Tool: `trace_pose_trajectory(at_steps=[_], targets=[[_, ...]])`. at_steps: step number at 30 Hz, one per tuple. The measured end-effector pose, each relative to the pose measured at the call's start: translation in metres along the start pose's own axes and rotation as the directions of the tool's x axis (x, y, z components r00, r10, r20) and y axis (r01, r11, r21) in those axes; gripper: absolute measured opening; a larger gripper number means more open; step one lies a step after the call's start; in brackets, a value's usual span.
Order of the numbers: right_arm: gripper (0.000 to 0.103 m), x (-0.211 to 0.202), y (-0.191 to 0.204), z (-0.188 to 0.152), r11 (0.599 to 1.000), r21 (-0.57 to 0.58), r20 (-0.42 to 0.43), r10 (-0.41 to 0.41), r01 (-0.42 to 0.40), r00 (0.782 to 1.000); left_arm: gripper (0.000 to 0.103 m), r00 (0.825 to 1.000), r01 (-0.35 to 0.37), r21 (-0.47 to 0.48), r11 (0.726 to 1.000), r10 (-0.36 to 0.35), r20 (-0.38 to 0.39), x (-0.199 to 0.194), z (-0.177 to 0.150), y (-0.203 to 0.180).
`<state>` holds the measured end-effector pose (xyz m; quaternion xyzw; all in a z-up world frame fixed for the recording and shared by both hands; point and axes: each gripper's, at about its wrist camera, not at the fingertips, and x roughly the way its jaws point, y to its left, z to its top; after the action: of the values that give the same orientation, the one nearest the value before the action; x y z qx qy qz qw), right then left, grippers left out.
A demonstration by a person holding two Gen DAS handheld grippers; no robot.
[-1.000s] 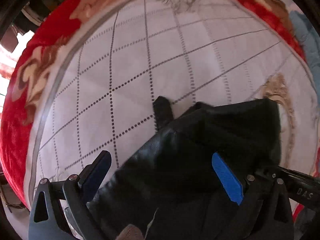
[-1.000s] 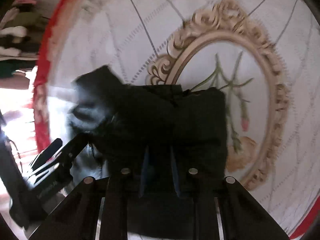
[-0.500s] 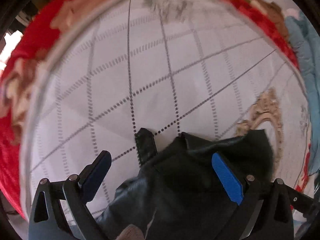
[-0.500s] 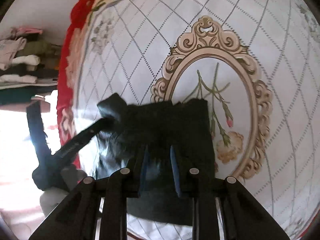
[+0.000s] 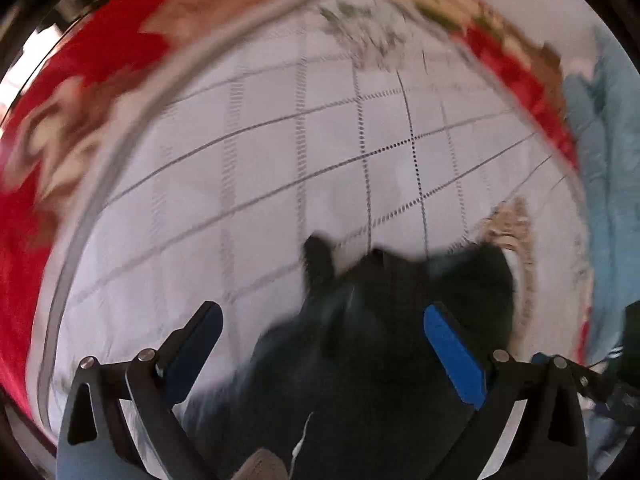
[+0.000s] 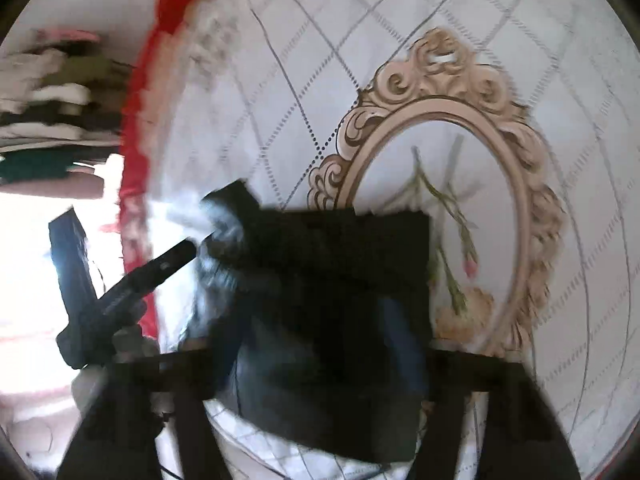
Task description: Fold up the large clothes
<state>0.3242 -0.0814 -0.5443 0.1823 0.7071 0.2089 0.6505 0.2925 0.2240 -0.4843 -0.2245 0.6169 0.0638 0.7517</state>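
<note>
Blue pads of the left gripper (image 5: 320,344) stand wide apart, released, with the black garment (image 5: 384,340) lying between and below them, not pinched. Right gripper (image 6: 316,344) blurred by motion; its fingers look spread to either side of the garment (image 6: 340,288), but whether they grip any cloth I cannot tell. Garment is bunched into a rough folded block, one narrow tab (image 5: 318,260) sticking out at its far edge. It rests on a white quilted bedspread (image 5: 260,184) with dotted diamond lines, partly covering an ornate beige oval frame print (image 6: 516,184) with a flower stem inside. Red floral border (image 5: 24,248) rings the spread. Light blue cloth (image 5: 604,184) lies beyond the right edge; stacked folded clothes (image 6: 52,92) at far left in the right view.
</note>
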Motion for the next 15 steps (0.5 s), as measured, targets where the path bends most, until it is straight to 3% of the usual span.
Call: trace_pose_trajectory(at_steps=[4, 9, 10, 11, 14, 15], targets=[[0.081, -0.010, -0.051, -0.054, 0.989, 0.066, 0.019, 0.131, -0.132, 0.991, 0.103, 1.000, -0.011, -0.125, 0.992, 0.012, 0.000, -0.037, -0.070, 0.044], [0.081, 0.038, -0.099, -0.080, 0.960, 0.139, -0.012, 0.247, -0.243, 0.969, 0.102, 0.999, 0.014, -0.323, 0.946, -0.028, -0.038, -0.020, -0.138, 0.081], [0.081, 0.052, -0.106, -0.079, 0.947, 0.157, -0.024, 0.289, -0.281, 0.957, 0.102, 0.998, 0.030, -0.349, 0.937, -0.046, -0.037, -0.011, -0.145, 0.083], [0.081, 0.064, -0.111, -0.077, 0.915, 0.174, -0.022, 0.374, -0.365, 0.927, 0.102, 0.998, 0.041, -0.373, 0.927, -0.058, -0.036, -0.003, -0.149, 0.086], [0.082, 0.082, -0.106, -0.064, 0.872, 0.183, -0.042, 0.469, -0.454, 0.882, 0.102, 0.990, 0.126, -0.441, 0.889, -0.138, 0.006, 0.016, -0.148, 0.091], [0.083, 0.091, -0.099, -0.057, 0.874, 0.167, -0.072, 0.472, -0.456, 0.879, 0.102, 0.988, 0.148, -0.450, 0.880, -0.156, 0.021, 0.020, -0.145, 0.091]])
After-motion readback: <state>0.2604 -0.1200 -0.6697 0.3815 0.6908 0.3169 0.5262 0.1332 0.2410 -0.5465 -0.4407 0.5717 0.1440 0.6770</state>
